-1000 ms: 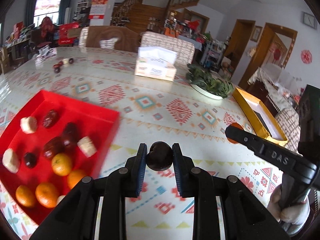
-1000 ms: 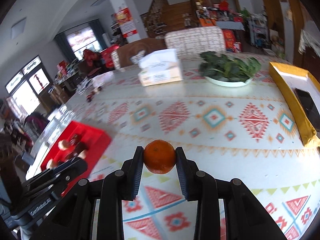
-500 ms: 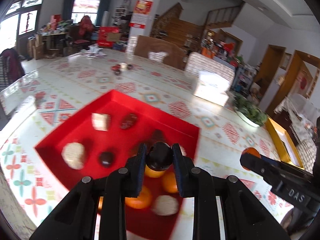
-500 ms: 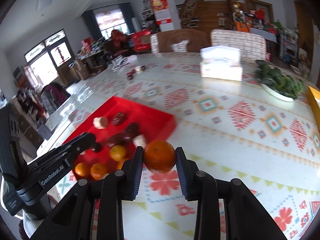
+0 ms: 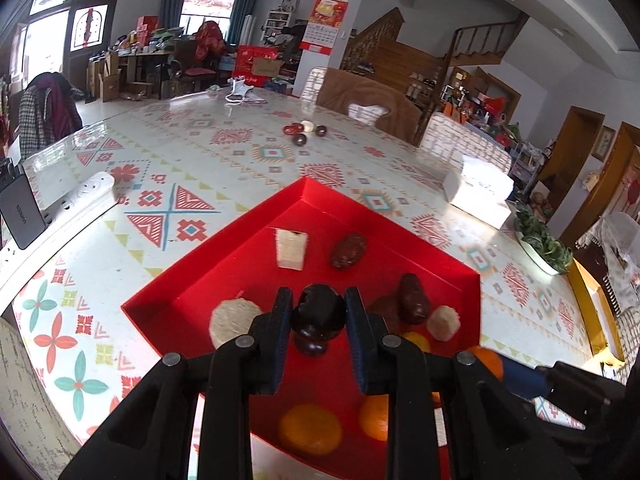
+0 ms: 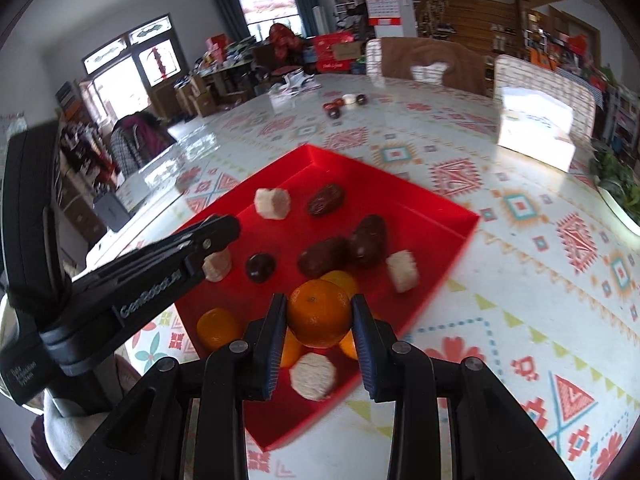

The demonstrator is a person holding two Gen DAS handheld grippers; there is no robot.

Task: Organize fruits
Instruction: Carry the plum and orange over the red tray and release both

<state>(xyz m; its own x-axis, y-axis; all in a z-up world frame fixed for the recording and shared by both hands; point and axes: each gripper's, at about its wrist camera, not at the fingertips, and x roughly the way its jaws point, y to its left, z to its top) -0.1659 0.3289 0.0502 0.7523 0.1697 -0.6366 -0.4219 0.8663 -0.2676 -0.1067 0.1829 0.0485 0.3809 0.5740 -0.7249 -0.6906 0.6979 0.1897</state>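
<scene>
Two hand-held grippers clamped: left (image 5: 319,314) on dark plum (image 5: 318,313), right (image 6: 319,314) on orange (image 6: 319,313); "GenRobot.AI" on left's side.

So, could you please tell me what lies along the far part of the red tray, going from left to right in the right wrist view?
Pale cube → wrinkled brown date → the red tray and its right corner → the tissue box further off on the table.

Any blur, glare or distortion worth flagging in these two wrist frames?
Left wrist: strong fisheye bending; window glare on the table; the tissue box is blown out.
Right wrist: same bending; slight smear on the red tray edge; the orange in the right gripper is sharp.
</scene>
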